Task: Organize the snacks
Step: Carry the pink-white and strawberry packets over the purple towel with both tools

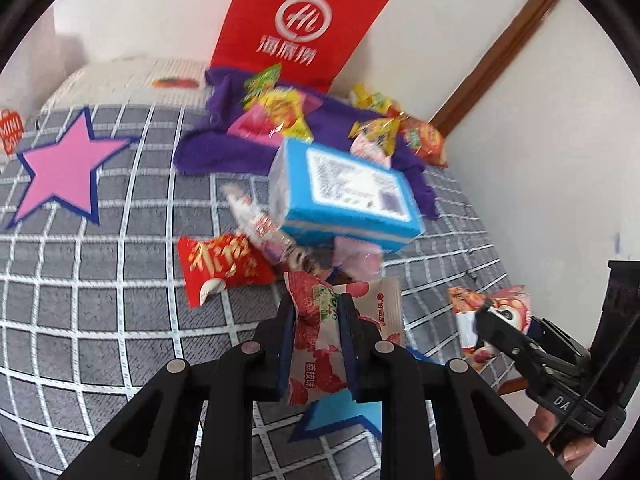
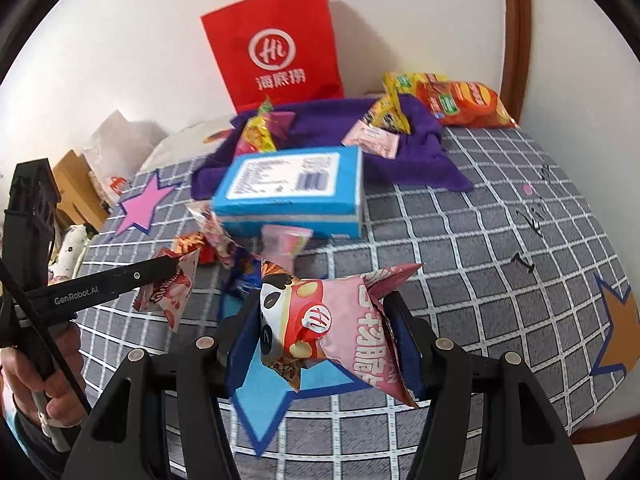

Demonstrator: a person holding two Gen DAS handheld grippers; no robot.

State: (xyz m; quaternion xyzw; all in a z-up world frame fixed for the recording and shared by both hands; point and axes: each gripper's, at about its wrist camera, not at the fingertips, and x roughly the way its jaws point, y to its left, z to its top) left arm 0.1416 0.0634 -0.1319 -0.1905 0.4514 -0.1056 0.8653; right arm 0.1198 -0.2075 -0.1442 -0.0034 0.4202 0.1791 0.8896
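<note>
My left gripper (image 1: 318,308) is shut on a lychee snack packet (image 1: 320,344), held above the checked tablecloth (image 1: 100,300). It also shows in the right wrist view (image 2: 168,276), with the packet (image 2: 170,292). My right gripper (image 2: 320,320) is shut on a pink panda snack packet (image 2: 332,320); it shows in the left wrist view (image 1: 486,312) with the packet (image 1: 476,320). A blue box (image 1: 344,192) (image 2: 292,192) lies ahead, over loose packets. A red packet (image 1: 220,268) lies at its left.
A red paper bag (image 2: 276,48) stands against the wall behind a purple cloth (image 2: 404,156) that bears several snack packets. An orange chip bag (image 2: 464,104) lies at the far right. Pink (image 1: 64,168), blue (image 2: 272,396) and orange (image 2: 620,320) star patches mark the tablecloth.
</note>
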